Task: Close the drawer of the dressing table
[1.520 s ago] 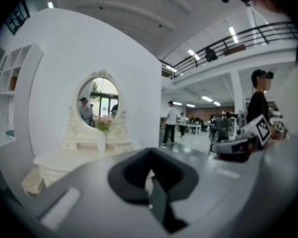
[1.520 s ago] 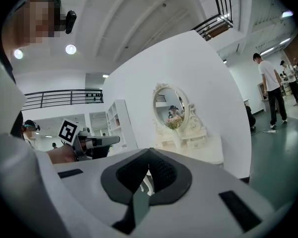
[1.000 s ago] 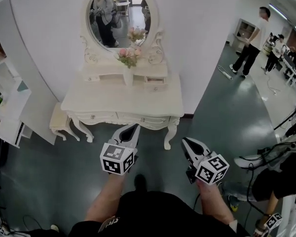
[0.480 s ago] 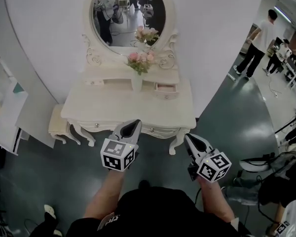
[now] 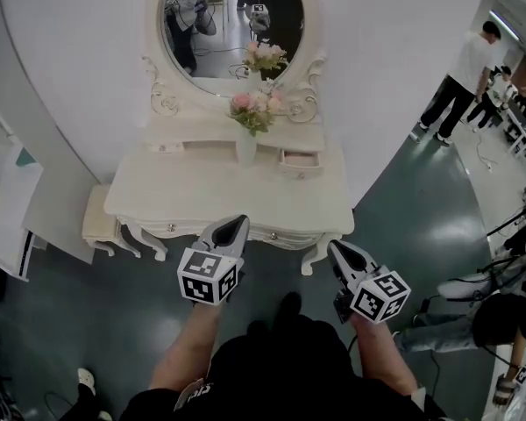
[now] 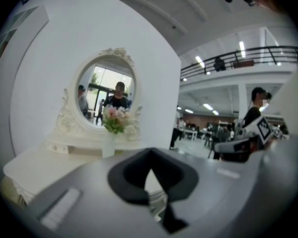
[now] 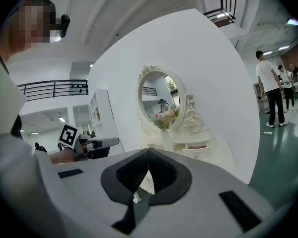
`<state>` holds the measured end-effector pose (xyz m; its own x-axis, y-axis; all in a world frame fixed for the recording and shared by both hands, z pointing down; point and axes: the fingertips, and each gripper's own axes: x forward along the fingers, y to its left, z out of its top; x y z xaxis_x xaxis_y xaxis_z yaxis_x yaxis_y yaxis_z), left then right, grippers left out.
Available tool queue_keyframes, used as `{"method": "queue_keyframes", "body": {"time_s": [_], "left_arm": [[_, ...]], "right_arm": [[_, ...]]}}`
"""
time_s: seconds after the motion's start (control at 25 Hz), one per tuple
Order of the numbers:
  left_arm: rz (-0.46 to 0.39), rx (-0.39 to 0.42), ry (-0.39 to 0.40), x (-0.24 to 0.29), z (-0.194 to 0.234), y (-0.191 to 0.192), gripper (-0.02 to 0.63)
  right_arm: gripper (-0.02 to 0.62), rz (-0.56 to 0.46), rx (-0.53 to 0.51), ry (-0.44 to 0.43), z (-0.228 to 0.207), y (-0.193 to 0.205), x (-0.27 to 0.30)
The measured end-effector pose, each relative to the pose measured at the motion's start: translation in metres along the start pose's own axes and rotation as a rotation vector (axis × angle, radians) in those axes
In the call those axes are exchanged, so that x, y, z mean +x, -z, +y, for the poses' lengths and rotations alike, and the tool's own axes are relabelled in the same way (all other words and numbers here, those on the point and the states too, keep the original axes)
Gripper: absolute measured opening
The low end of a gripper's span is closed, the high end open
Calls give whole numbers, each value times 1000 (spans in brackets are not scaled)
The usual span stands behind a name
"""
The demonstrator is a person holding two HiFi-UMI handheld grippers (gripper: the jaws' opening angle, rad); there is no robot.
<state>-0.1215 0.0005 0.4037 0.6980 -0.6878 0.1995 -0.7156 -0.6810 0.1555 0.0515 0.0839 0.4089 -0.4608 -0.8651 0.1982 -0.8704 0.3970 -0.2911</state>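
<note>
The cream dressing table [image 5: 202, 191] stands against the white wall under an oval mirror [image 5: 232, 24]. On its back shelf the small right drawer [image 5: 300, 159] is pulled out a little; it also shows in the right gripper view, the drawer [image 7: 197, 146] beside the vase. My left gripper [image 5: 237, 223] is shut and empty, its tip over the table's front edge. My right gripper [image 5: 333, 247] is shut and empty, just off the table's front right corner. Both point roughly level at the table, and both stand well short of the drawer. The jaw tips meet in each gripper view: left gripper [image 6: 149, 155], right gripper [image 7: 149, 152].
A white vase of pink flowers [image 5: 248, 143] stands mid-shelf, left of the open drawer. A small stool [image 5: 96, 222] sits by the table's left legs, next to a white shelf unit [image 5: 13, 200]. People [image 5: 460, 77] stand on the green floor at far right.
The table has come nearer and larger in the head view. Both grippers have moved forward together, and the left tip now overlaps the table's front edge. Both jaws stayed shut.
</note>
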Motion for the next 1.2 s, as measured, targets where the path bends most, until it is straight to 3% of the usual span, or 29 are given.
{"method": "queue_keyframes", "body": {"time_s": [0.4,0.84,1.2], "left_arm": [[26,-4,-31,42,26,-5,9],[102,-10,-57,148,44,-14,9],[152,-13,-72,217,39,-23,9]], "right_arm": [[-6,3,49,-61,-35,-11,54],[-5,58,97,-138,-122,-27,128],[-5,102,122,-221,-169,-39,166]]}}
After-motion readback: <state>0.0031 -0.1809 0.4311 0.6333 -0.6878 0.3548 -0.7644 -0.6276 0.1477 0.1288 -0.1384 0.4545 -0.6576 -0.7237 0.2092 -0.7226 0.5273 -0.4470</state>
